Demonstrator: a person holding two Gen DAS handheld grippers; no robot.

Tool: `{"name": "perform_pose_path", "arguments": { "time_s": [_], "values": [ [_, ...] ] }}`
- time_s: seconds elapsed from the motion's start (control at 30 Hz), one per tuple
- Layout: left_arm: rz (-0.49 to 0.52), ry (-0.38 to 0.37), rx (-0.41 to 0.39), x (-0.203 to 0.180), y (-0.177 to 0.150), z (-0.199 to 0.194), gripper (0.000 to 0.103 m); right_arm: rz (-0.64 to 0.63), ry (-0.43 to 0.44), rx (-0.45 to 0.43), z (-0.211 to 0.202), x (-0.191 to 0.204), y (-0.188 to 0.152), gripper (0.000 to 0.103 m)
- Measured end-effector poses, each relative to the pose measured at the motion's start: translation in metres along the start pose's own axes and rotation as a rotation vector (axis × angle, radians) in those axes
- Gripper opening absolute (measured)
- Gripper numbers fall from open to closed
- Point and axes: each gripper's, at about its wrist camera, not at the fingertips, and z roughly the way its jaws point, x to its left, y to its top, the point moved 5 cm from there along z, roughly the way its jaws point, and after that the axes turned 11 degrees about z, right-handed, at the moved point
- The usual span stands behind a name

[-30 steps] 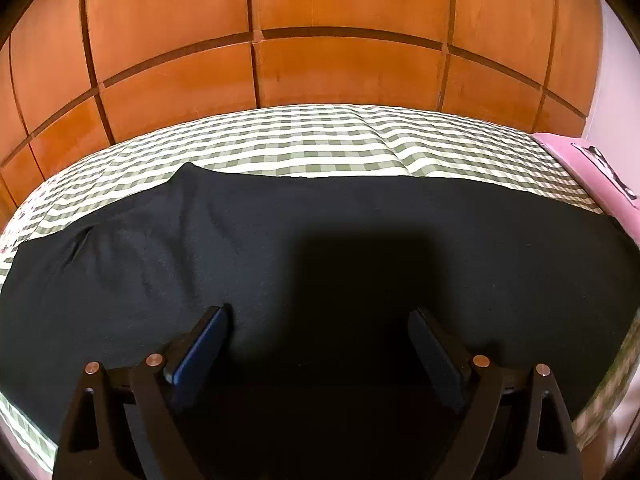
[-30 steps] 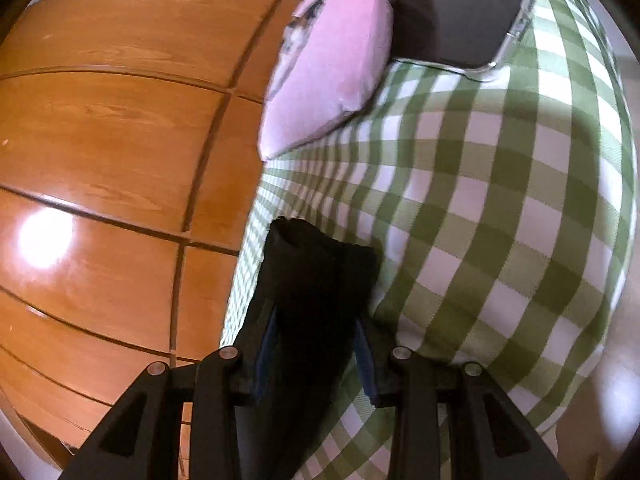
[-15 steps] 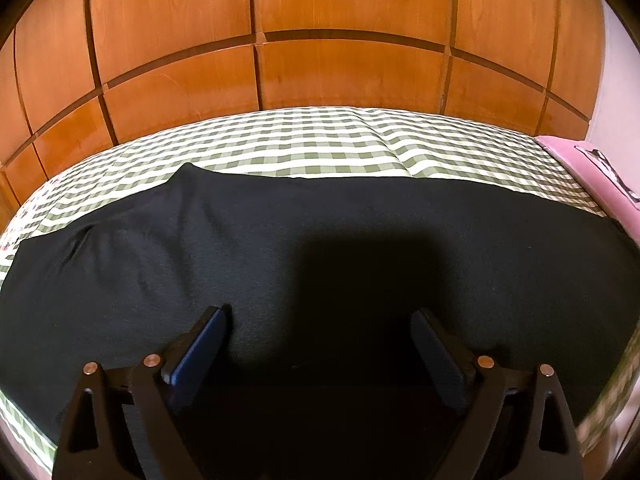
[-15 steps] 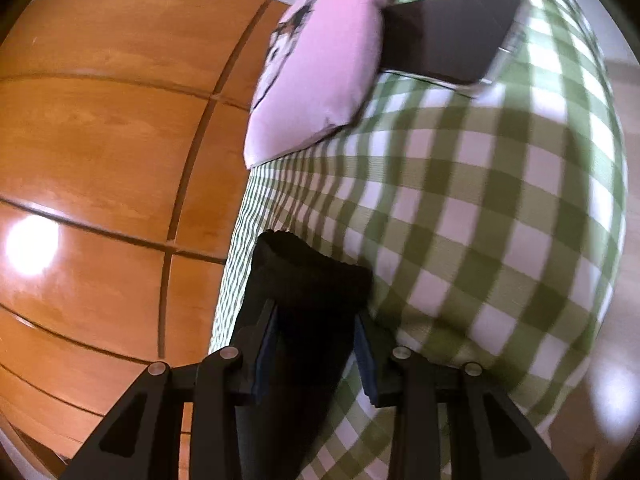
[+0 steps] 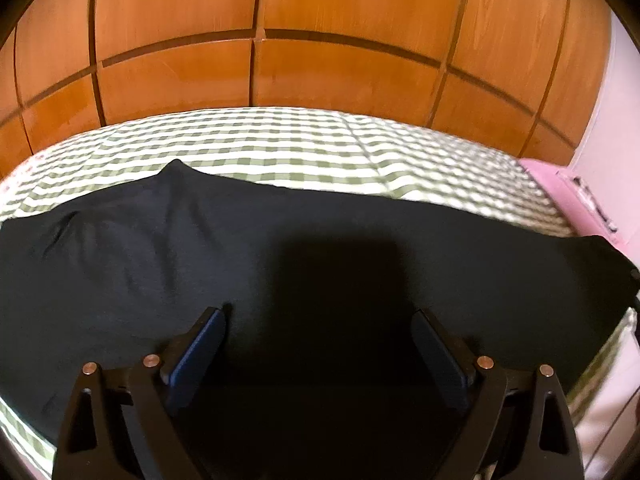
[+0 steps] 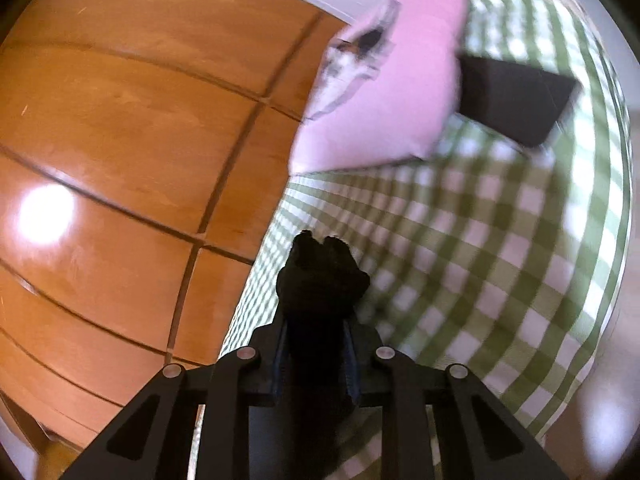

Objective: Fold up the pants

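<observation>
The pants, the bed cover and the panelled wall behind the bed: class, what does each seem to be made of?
Pants: soft matte black fabric, probably a knit; it drapes in soft creases.
Bed cover: woven-looking cloth, green-and-white check, dull finish.
Panelled wall: wood or wood veneer, orange-brown, glossy; grain streaks and, in the right wrist view, a bright reflection.

Black tool (image 5: 318, 330), blue pads (image 5: 196, 356), silver screws

The left hand-held gripper (image 5: 318, 344) hangs over the black pants (image 5: 280, 248) with its jaws spread wide and nothing between them. The pants lie flat across a bed with a green-and-white checked cover (image 5: 280, 144). Behind it stands a wooden panelled wall (image 5: 320, 40), and a pink pillow (image 5: 568, 188) sits at the right edge.
</observation>
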Motion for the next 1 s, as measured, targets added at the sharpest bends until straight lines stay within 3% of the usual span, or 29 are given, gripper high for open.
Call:
{"name": "perform_pose_path", "arguments": {
  "time_s": [0.17, 0.33, 0.6, 0.77, 1.0],
  "values": [
    [-0.014, -0.013, -0.039, 0.007, 0.003, -0.017, 0.094, -0.186, 0.0, -0.044, -0.014, 0.057, -0.02, 0.023],
    [-0.08, 0.004, -0.054, 0.039, -0.004, -0.029, 0.094, -0.327, 0.003, -0.055, -0.017, 0.107, -0.052, 0.023],
    [-0.307, 0.067, -0.027, 0.12, -0.041, -0.049, 0.093, -0.581, 0.061, -0.013, -0.012, 0.186, -0.135, 0.023],
    [-0.373, 0.05, -0.076, 0.145, -0.05, -0.071, 0.093, -0.716, 0.187, 0.139, 0.007, 0.228, -0.221, 0.023],
    [-0.369, -0.091, -0.159, 0.145, -0.037, -0.096, 0.094, -0.885, 0.222, 0.371, 0.047, 0.237, -0.34, 0.023]
  ]
}}
